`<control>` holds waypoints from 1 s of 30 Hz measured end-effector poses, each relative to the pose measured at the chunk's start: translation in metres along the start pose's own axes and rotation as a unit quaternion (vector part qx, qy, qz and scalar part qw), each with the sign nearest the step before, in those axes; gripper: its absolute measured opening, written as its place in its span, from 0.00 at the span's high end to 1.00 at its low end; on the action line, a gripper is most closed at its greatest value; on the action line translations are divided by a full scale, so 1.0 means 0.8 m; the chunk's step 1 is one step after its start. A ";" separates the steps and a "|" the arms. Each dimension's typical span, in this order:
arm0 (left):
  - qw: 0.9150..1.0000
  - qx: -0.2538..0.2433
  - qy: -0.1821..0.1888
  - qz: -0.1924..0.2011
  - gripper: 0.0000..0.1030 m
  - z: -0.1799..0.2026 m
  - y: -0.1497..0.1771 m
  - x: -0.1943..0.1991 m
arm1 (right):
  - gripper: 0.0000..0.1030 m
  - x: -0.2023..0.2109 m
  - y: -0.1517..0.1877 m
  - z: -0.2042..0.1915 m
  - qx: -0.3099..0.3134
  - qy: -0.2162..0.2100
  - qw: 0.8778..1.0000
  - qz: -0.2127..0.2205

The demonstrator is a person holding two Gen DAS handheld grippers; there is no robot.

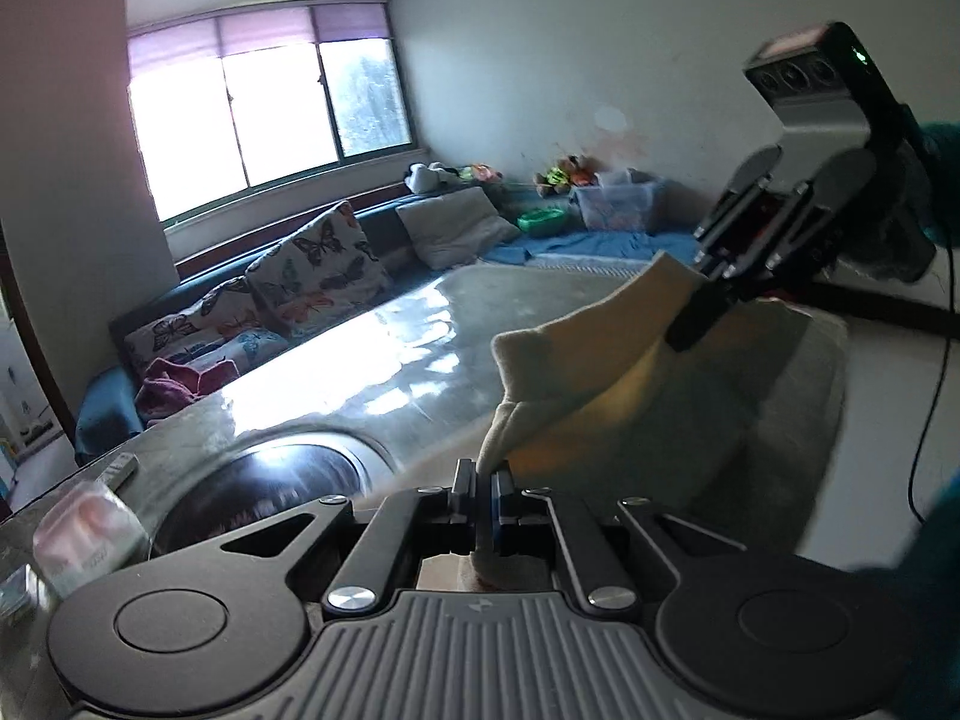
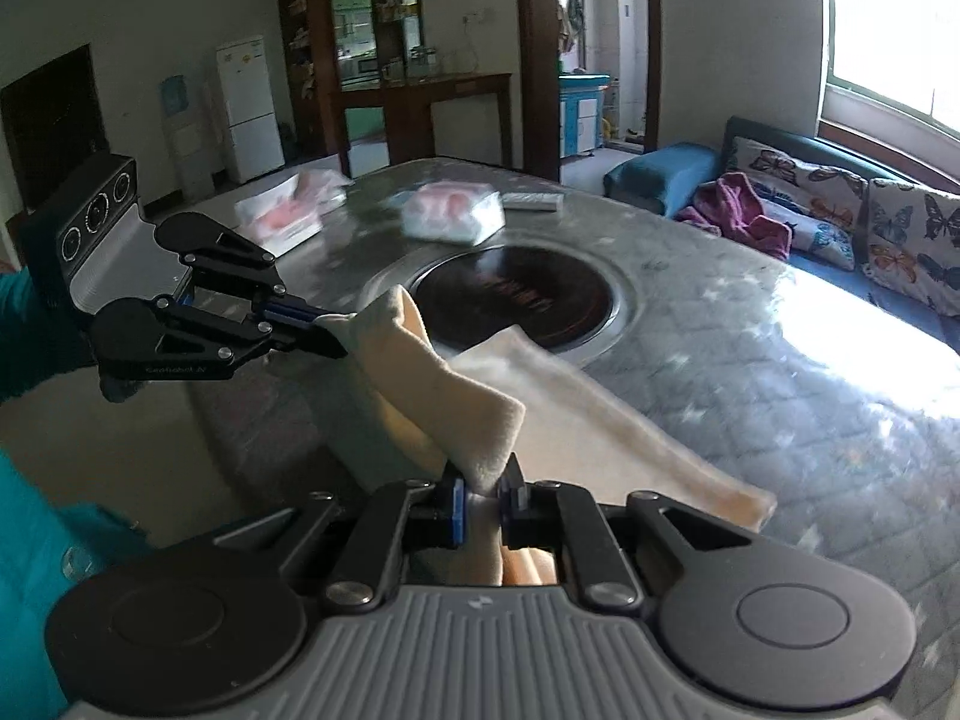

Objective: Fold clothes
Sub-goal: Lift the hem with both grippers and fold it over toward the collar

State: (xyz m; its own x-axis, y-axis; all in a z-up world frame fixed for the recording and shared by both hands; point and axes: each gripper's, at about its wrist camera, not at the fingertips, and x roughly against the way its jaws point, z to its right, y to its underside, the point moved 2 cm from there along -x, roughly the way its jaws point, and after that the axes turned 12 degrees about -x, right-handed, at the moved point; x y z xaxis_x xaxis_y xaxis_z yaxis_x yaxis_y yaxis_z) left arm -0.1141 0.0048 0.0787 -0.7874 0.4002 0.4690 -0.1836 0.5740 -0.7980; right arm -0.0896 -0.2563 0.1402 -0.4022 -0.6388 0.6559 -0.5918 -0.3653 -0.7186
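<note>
A cream-coloured cloth (image 1: 600, 360) hangs lifted above the round marble table (image 1: 390, 354), stretched between both grippers. My left gripper (image 1: 485, 480) is shut on one corner of it. My right gripper (image 1: 690, 324) is shut on the other end, up and to the right. In the right wrist view my right gripper (image 2: 486, 486) is shut on the cloth (image 2: 480, 414) and my left gripper (image 2: 336, 336) grips its far corner. A lower flap of the cloth lies on the table (image 2: 750, 372).
A dark round hotplate (image 2: 516, 294) is set in the table's middle. Plastic-wrapped packs (image 2: 453, 210) and a remote (image 2: 534, 200) lie at the table's far side. A sofa with butterfly cushions (image 1: 312, 264) stands under the window. A grey mat (image 1: 798, 396) lies under the cloth.
</note>
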 end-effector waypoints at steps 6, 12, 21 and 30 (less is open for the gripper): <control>0.999 0.019 -0.008 -0.040 0.95 -0.039 0.007 -0.100 | 0.91 -0.062 -0.045 0.067 -0.032 0.011 0.999 -0.011; 0.993 0.046 -0.020 -0.104 0.92 -0.044 0.039 -0.176 | 0.84 -0.140 -0.036 0.125 -0.100 0.054 0.993 -0.023; 0.987 0.091 -0.074 -0.109 0.84 -0.064 0.033 -0.165 | 0.78 -0.113 -0.008 0.140 -0.141 0.130 0.980 0.046; 0.989 0.127 -0.011 -0.072 0.87 -0.034 -0.013 -0.161 | 0.78 -0.147 -0.014 0.122 -0.144 0.116 0.982 0.042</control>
State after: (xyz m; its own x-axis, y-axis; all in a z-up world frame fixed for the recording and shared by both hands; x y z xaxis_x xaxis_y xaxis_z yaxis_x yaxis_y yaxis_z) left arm 0.0054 -0.0330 0.0368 -0.7541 0.3102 0.5789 -0.4351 0.4243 -0.7941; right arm 0.0324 -0.2431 0.0483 -0.5866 -0.4755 0.6556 -0.7087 -0.0904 -0.6997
